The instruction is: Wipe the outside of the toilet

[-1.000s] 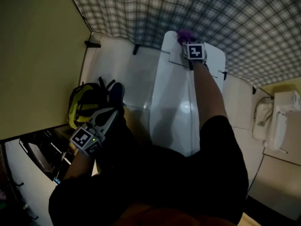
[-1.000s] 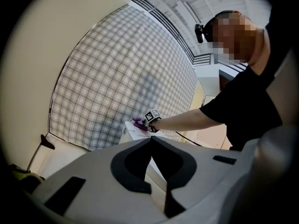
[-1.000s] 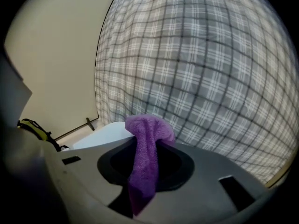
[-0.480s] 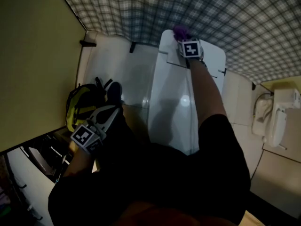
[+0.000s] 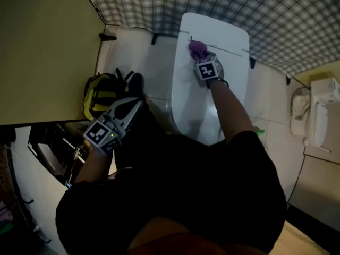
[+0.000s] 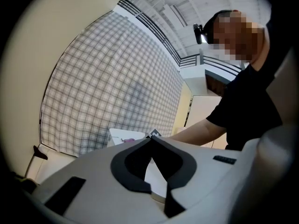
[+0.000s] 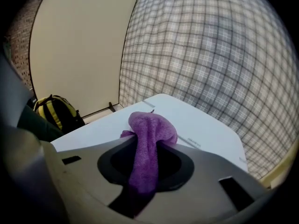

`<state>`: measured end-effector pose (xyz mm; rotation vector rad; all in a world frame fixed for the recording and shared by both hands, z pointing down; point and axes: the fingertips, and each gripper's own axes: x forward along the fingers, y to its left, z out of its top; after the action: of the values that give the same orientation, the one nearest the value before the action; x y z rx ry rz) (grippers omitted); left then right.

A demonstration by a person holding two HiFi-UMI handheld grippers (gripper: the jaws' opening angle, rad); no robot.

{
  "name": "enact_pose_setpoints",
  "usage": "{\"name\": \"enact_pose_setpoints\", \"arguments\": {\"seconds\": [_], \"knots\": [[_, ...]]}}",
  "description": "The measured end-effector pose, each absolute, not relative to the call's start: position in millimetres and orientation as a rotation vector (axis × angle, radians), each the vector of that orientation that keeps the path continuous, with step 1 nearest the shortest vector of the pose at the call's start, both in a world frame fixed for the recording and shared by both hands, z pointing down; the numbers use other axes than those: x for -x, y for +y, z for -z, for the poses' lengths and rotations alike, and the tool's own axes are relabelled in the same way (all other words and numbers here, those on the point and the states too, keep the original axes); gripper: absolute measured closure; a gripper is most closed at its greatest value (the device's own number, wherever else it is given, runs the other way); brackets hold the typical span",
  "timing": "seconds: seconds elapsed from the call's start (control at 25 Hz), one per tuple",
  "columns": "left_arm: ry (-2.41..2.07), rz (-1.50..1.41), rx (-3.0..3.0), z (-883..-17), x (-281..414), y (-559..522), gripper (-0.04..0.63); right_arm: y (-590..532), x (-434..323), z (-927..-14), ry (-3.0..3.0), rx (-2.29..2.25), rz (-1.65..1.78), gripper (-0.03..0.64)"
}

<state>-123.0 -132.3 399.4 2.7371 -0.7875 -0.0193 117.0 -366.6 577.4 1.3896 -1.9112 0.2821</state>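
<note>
Finding: the right gripper [image 5: 200, 60] has been drawn back toward the person since the earlier head views. There its purple cloth [image 5: 197, 48] sat at the far edge of the cistern lid [image 5: 220, 30], close under the plaid wall [image 5: 276, 15]. It now presses on the white top surface at the seam that runs across between the cistern lid and the closed toilet lid [image 5: 194, 102]. Judgement: one pass has been pulled across the cistern top, so that panel has had some cleaning, while the closed lid and the sides of the toilet [image 5: 180, 118] look still to be done. Right gripper state: in its own view the jaws are clamped on the cloth, which runs up between them and bulges out past the tips in a rounded wad; the grip looks secure. Left gripper [image 5: 127, 110] state: its view shows the two jaws brought together at the tips with nothing between them. It is held off to the left of the bowl, above the yellow and black backpack [image 5: 101, 97] that lies on the floor by the wall, and takes no part in the wiping. It sits slightly higher in the picture than before, but it stands much as before against the backpack and the bowl. The head camera has itself shifted, as the whole cistern now shows clear of the wall. Risk, as a judgement: the wad is small, so each stroke covers only a narrow strip.
</note>
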Motion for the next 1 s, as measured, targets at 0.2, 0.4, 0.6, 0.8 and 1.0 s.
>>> {"name": "enact_pose_setpoints", "arguments": {"seconds": [0.2, 0.4, 0.6, 0.8, 1.0], "knots": [[-0.767, 0.028, -2.781, -392, 127, -75, 0.592, -278, -96, -586, -1.899, -1.343, -0.271, 0.523], [-0.759, 0.013, -2.759, -403, 137, -25, 0.592, -205, -75, -592, -1.910, -1.318, -0.261, 0.523], [-0.722, -0.008, -2.754, -416, 138, 20, 0.592, -145, -55, -593, -1.928, -1.310, -0.237, 0.523], [-0.691, -0.027, -2.760, -423, 139, 53, 0.592, -87, -44, -604, -1.933, -1.294, -0.221, 0.523], [-0.678, -0.019, -2.770, -421, 140, 69, 0.592, -31, -27, -606, -1.988, -1.225, -0.194, 0.523]]}}
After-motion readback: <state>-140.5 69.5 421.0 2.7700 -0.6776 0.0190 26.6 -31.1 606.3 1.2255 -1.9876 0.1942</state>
